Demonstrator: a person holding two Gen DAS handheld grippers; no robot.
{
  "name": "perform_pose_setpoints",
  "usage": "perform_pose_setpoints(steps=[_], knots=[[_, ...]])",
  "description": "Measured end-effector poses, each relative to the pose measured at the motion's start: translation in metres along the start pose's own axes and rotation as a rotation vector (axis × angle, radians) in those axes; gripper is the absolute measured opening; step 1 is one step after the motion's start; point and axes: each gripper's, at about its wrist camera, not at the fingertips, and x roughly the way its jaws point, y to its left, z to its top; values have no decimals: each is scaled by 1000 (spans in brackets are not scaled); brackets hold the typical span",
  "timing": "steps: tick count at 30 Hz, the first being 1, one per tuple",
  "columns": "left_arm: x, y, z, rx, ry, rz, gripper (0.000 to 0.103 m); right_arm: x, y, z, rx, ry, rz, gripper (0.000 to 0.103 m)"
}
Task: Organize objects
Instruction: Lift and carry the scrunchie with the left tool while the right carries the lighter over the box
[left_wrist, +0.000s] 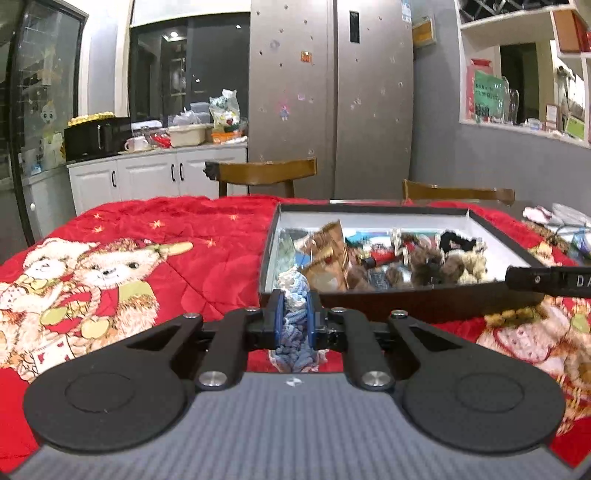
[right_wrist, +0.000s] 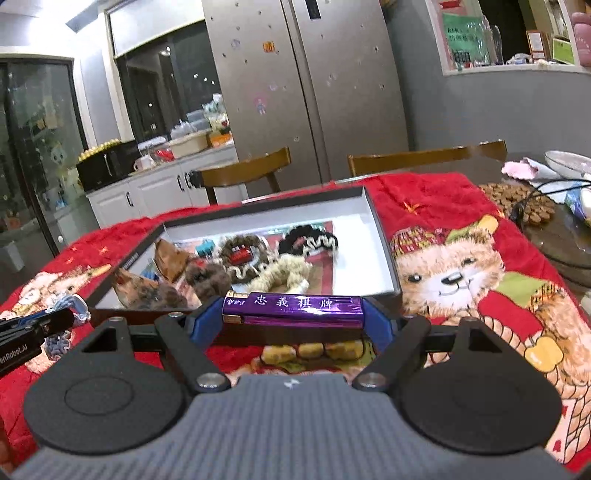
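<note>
My left gripper (left_wrist: 295, 319) is shut on a blue and white knitted scrunchie (left_wrist: 293, 325), held just in front of the near wall of a shallow black box (left_wrist: 406, 301). The box (right_wrist: 384, 236) has a white inside and holds several hair ties, scrunchies and small packets. My right gripper (right_wrist: 291, 314) is shut on a shiny purple lighter (right_wrist: 295, 308) with white characters, gripped lengthwise end to end, close to the box's near wall. The left gripper with the scrunchie (right_wrist: 62, 325) shows at the left edge of the right wrist view.
A red quilted cloth with bear pictures (left_wrist: 147, 258) covers the table. Two wooden chairs (left_wrist: 266, 173) stand behind it, before a steel fridge (left_wrist: 332, 92). On the far right lie a beaded mat (right_wrist: 521, 203), a cable, a bowl (right_wrist: 569, 160) and a pink cloth.
</note>
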Motion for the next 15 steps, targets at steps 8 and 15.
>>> perform_pose_setpoints(steps=[8,15], knots=[[-11,-9,25,-15,-38,-30,15,-5,-3,24,57,15,59,80],[-9,-20,62,-12,-70,-45,15,-7,3,54,17,11,83,80]])
